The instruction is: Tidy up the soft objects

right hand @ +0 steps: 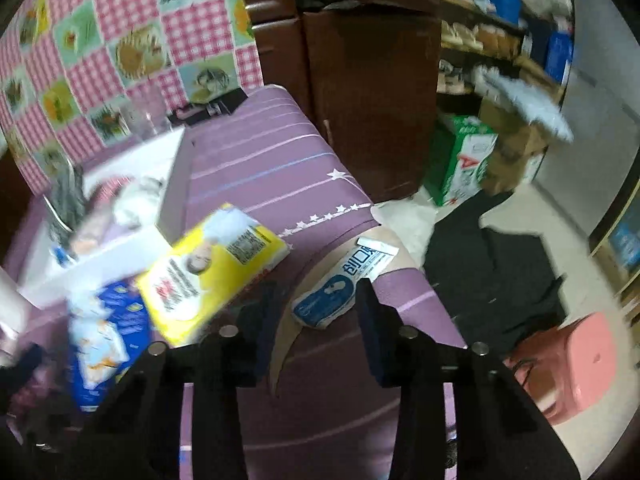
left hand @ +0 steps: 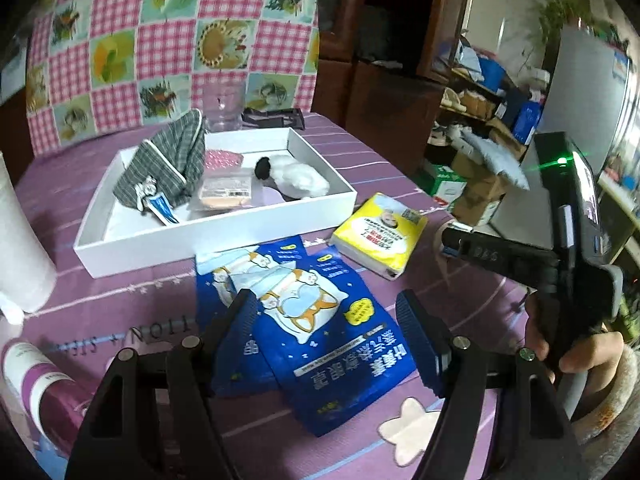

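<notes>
Right wrist view: right gripper [right hand: 316, 312] straddles a small blue-and-white sachet [right hand: 340, 292] at the purple table's [right hand: 280, 152] edge, jaws apart, not pressing. Light, limp and slick, it likely wants a mid-body pinch. Left gripper [left hand: 324, 320] hangs open over blue packets [left hand: 312, 320].

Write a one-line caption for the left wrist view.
Open left gripper over blue sachets; white tray of soft items behind.

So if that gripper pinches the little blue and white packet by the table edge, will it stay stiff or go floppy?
Probably floppy: the small packet looks like a thin, crinkled soft sachet lying flat, so its ends may sag. It is likely very light. It lies between the right gripper's fingers near the table edge, so a nudge could slide it off.
</notes>
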Tool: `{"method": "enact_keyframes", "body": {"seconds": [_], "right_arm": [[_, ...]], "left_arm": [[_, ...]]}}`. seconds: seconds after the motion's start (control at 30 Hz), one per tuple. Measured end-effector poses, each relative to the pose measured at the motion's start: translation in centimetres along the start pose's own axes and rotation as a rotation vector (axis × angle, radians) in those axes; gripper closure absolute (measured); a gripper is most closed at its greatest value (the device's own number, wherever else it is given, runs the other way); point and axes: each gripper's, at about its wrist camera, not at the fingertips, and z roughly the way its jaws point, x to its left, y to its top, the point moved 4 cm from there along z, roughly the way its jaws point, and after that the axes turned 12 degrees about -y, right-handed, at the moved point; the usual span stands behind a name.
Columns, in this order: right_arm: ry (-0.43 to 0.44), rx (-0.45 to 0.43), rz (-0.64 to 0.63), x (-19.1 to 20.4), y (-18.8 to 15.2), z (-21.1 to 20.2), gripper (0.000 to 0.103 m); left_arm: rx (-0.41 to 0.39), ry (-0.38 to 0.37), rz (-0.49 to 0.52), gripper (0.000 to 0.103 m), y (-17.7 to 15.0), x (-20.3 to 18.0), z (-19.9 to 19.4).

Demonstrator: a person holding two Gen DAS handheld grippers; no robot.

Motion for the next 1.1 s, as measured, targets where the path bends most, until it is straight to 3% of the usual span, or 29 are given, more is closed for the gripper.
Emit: {"method": "enact_keyframes", "body": {"seconds": [0.13,0.3,0.43,0.57,0.67,0.73,0.8,0.97,1.0,1.1], "right_arm": [[-0.02,0.016,-0.099,1.3,-0.6,0.5,0.082],[0.038,0.057,-0.035,0.0,-0.7,0.5,0.092],[0.136,0.101,0.072,-1.4,-0.9,0.4,0.103],[0.244,0.085,0.132,-1.9,-1.0,-0.9,0.103],[0.382,0.084,0.165,-2.1,-1.2,-2.3,0.103],[0.411,0.086,0.164,-1.9,-1.3,-2.7,0.103],[0.406,0.091,0.156,-1.6,-1.4,-2.8,0.102],[0.289,0.03,0.203,-3.1,-0.3,-2.6,0.1],[0.258,0.028,0.214,-3.4,-0.2,-2.3,0.098],[0.19,0.06,0.24,-3.9,0.1,-0.6,0.075]], "left_arm": [[-0.004,0.038,-0.02,0.031,0.1,0.8,-0.3],[-0.001,0.073,-0.054,0.031,-0.1,2.2,-0.5],[-0.004,0.094,-0.07,0.031,-0.2,2.8,-0.7],[-0.022,0.128,-0.069,0.031,-0.2,3.3,-1.3],[-0.023,0.118,-0.105,0.031,-0.2,4.1,-1.4],[-0.011,0.104,-0.126,0.031,-0.3,4.4,-1.4],[0.001,0.095,-0.139,0.031,-0.4,4.5,-1.2],[0.01,0.094,-0.138,0.031,-0.6,4.4,-1.1],[0.013,0.095,-0.138,0.031,-0.7,4.4,-1.0],[0.029,0.092,-0.141,0.031,-0.8,4.4,-0.7]]}}
